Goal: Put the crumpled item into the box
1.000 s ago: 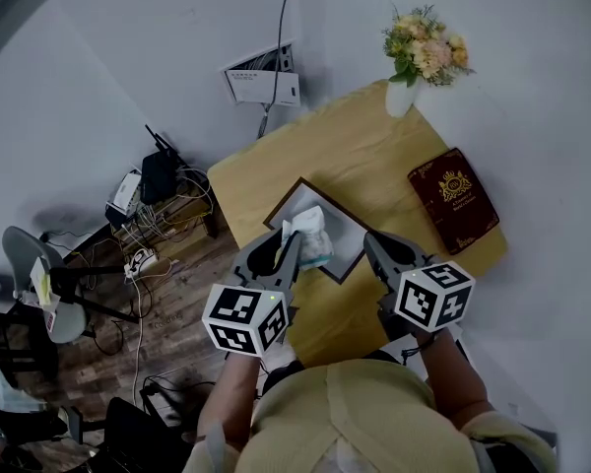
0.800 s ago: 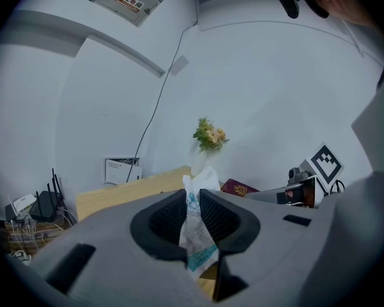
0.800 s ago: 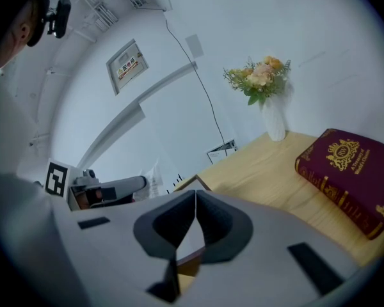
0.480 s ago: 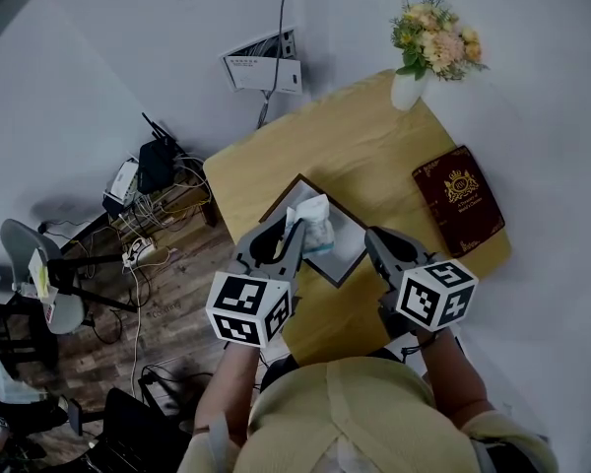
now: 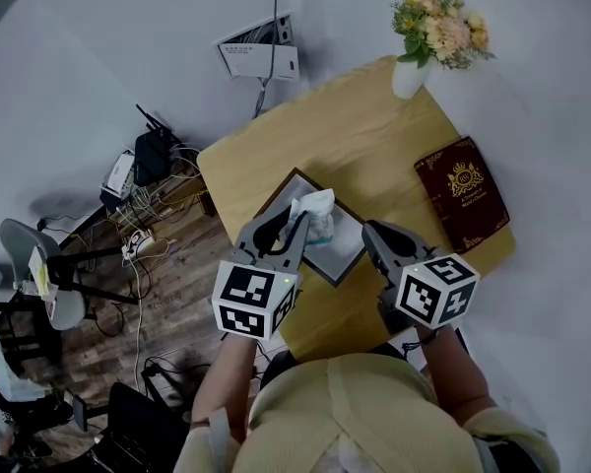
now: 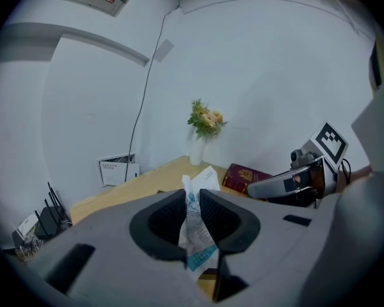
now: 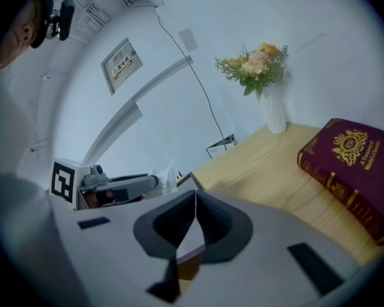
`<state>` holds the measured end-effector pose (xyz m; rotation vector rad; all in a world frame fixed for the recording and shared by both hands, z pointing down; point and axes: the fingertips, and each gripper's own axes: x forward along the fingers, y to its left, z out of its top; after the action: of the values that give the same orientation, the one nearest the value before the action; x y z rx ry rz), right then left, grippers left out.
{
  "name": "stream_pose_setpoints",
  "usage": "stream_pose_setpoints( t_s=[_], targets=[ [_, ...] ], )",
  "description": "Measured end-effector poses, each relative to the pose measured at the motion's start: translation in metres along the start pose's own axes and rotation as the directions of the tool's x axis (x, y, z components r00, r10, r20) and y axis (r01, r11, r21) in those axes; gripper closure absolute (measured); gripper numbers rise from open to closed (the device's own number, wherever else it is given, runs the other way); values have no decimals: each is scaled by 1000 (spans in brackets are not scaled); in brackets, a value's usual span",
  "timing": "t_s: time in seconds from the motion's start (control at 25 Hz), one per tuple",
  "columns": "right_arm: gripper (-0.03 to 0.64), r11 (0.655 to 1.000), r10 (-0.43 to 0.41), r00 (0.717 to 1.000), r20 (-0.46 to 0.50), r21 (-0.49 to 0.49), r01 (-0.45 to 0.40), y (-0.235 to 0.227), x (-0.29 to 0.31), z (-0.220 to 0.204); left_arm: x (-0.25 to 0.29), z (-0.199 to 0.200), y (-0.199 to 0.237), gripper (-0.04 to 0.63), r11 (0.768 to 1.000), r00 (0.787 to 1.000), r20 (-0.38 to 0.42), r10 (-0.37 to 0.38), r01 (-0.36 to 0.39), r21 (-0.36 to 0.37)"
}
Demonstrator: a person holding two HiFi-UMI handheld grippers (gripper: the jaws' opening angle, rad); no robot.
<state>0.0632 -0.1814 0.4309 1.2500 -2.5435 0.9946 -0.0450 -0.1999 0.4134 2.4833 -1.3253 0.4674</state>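
My left gripper (image 5: pixel 294 227) is shut on the crumpled item (image 5: pixel 313 215), a white wad of paper with teal print. It is held just above the dark-rimmed box (image 5: pixel 347 264) on the wooden table (image 5: pixel 374 136). In the left gripper view the crumpled item (image 6: pixel 195 229) is pinched between the pads and sticks out above them. My right gripper (image 5: pixel 372 233) hovers at the box's right side, shut with nothing in it. In the right gripper view the right gripper (image 7: pixel 195 200) has its pads touching, with the box's corner (image 7: pixel 191 179) and the wad (image 7: pixel 166 171) beyond them.
A dark red book (image 5: pixel 463 190) lies on the table's right side. A white vase of flowers (image 5: pixel 414 72) stands at the far corner. Left of the table, the floor holds cables, a router (image 5: pixel 153 156) and a chair (image 5: pixel 39 294).
The left gripper with the crumpled item has edged a little farther over the box. The right gripper has hardly moved.
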Motion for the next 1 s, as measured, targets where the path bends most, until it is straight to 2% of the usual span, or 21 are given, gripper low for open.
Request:
stream_pose_setpoints(
  t_s=[0.4, 0.52, 0.6, 0.72, 1.0],
  targets=[
    [586, 1000, -8, 1000, -6, 19, 8, -8, 2, -5, 14, -13, -4, 514, 999, 997, -73, -36, 37, 11],
    [586, 1000, -11, 1000, -1, 24, 11, -9, 2, -5, 17, -17, -6, 514, 998, 995, -90, -45, 48, 34],
    [586, 1000, -10, 1000, -3, 27, 10, -9, 2, -7, 19, -18, -7, 507, 997, 995, -88, -41, 46, 55],
    [586, 999, -8, 1000, -5, 31, 8, -8, 2, -9, 19, -18, -7, 444, 997, 997, -74, -29, 34, 64],
    [586, 999, -16, 1000, -4, 32, 16, -6, 2, -13, 10, -15, 5, 420, 997, 999, -37, 26, -24, 67]
  ],
)
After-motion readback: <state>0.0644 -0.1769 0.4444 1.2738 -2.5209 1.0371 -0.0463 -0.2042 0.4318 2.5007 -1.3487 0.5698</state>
